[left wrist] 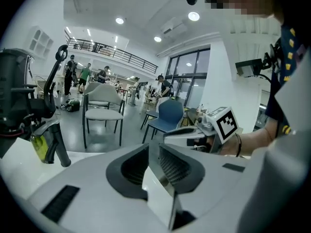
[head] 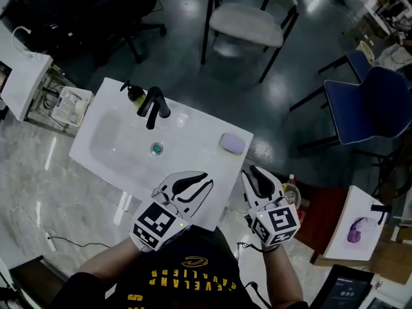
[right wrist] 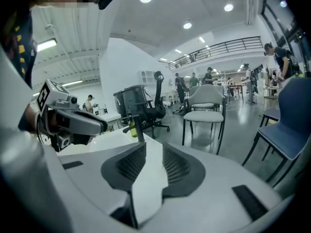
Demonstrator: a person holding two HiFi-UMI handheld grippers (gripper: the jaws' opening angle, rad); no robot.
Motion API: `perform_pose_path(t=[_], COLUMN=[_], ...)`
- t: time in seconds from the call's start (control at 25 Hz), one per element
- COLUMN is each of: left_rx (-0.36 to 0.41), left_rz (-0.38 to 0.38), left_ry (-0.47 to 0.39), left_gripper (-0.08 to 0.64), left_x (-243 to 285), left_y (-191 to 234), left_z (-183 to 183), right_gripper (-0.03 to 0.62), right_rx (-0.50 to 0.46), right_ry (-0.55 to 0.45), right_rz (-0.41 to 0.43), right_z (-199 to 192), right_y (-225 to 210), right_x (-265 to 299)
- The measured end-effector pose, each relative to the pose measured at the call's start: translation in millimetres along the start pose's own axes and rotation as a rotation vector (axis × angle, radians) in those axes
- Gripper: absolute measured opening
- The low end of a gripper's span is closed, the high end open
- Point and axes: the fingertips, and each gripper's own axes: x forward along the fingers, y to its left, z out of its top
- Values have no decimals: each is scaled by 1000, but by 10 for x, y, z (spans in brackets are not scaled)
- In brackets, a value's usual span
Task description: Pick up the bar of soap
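2 grippers (head: 205,180) (head: 252,171), 2 sinks (head: 116,140) (head: 353,206), 1 soap bar (head: 232,143), 1 yellow bottle (head: 134,93), 1 white chair (head: 248,21).

My head view was dim and bluish, darkest along its upper edge, with the white sink (head: 109,140) the brightest patch and soft glare on the glossy floor (head: 257,108) at upper middle. Both gripper views were bright, lit by round ceiling lamps (left wrist: 193,16) overhead. Their edges bent strongly and went black in the corners, and my fingers (right wrist: 177,166) at bottom centre looked soft.
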Motion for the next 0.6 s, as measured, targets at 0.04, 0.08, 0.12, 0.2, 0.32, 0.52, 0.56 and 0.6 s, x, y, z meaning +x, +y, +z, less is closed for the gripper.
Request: perform_pose_path(t=[0.04,0.08,0.12,0.2,0.32,0.52,0.56,0.6], left_rx=[-4,-8,-13,-21,-28,-37,-39,-39], left_rz=[5,8,9,4,-18,-51,-54,-56], left_ry=[5,9,12,17,29,35,36,37], left_gripper=[64,70,75,78,83,87,87,89], left_x=[3,2,-1,-4,16,62,68,75], left_y=[2,10,24,62,115,215,238,262], left_z=[-13,-28,-44,-83,-129,-146,-152,-161], right_gripper=[112,129,144,158,175,212,216,219], right_rx=[-18,-35,-51,-86,-144,-219,-225,-227], right_ry=[23,44,64,97,148,240,257,273], right_rz=[12,22,30,43,56,80,86,92], right_z=[-35,-67,-95,-139,-172,-214,-228,-244], right_y=[-33,-62,-86,-128,-191,-301,-319,-336], right_x=[31,65,102,181,295,496,536,574])
